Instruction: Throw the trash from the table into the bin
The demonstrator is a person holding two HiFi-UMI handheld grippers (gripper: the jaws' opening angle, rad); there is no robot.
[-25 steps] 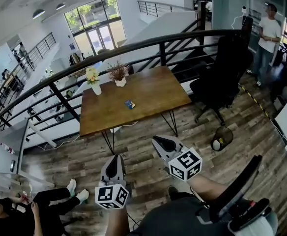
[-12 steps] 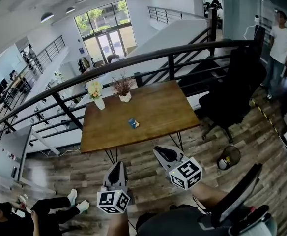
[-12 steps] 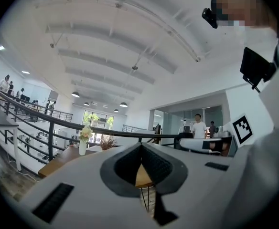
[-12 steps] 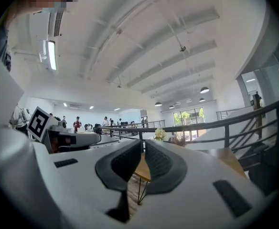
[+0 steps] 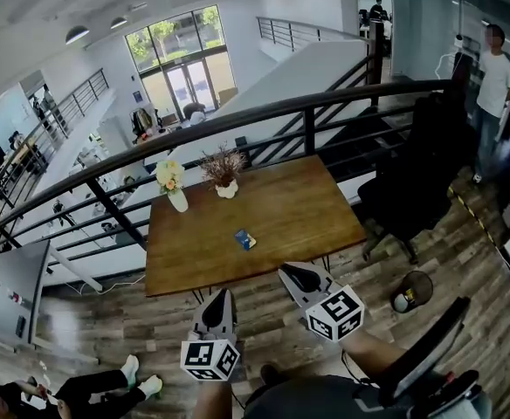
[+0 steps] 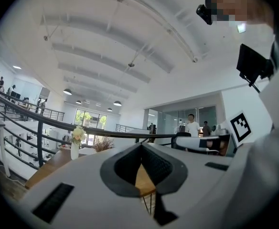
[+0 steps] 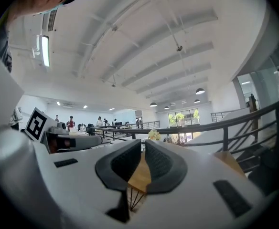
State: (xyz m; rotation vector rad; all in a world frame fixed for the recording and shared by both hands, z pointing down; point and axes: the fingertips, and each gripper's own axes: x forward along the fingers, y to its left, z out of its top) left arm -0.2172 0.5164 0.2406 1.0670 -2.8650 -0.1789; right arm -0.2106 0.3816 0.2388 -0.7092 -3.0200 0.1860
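Note:
A small blue piece of trash (image 5: 245,238) lies near the middle of the wooden table (image 5: 307,208). The black mesh bin (image 5: 411,291) stands on the floor off the table's right front corner, with a white crumpled thing inside. My left gripper (image 5: 221,293) and right gripper (image 5: 288,271) are both held level, short of the table's near edge, and point toward it. In the left gripper view the left gripper (image 6: 140,149) has its jaws together and empty. The right gripper (image 7: 143,149) looks the same in the right gripper view, with only table wood showing behind its jaws.
A white vase of flowers (image 5: 175,190) and a pot of dried plants (image 5: 225,180) stand at the table's far edge, before a black railing (image 5: 237,120). A black office chair (image 5: 412,182) is right of the table. One person stands at far right (image 5: 495,77); another sits on the floor, bottom left (image 5: 106,391).
Both grippers have been carried forward toward the table, which now sits nearer and lower in the head view. The bin has come closer at the right. Jaws unchanged.

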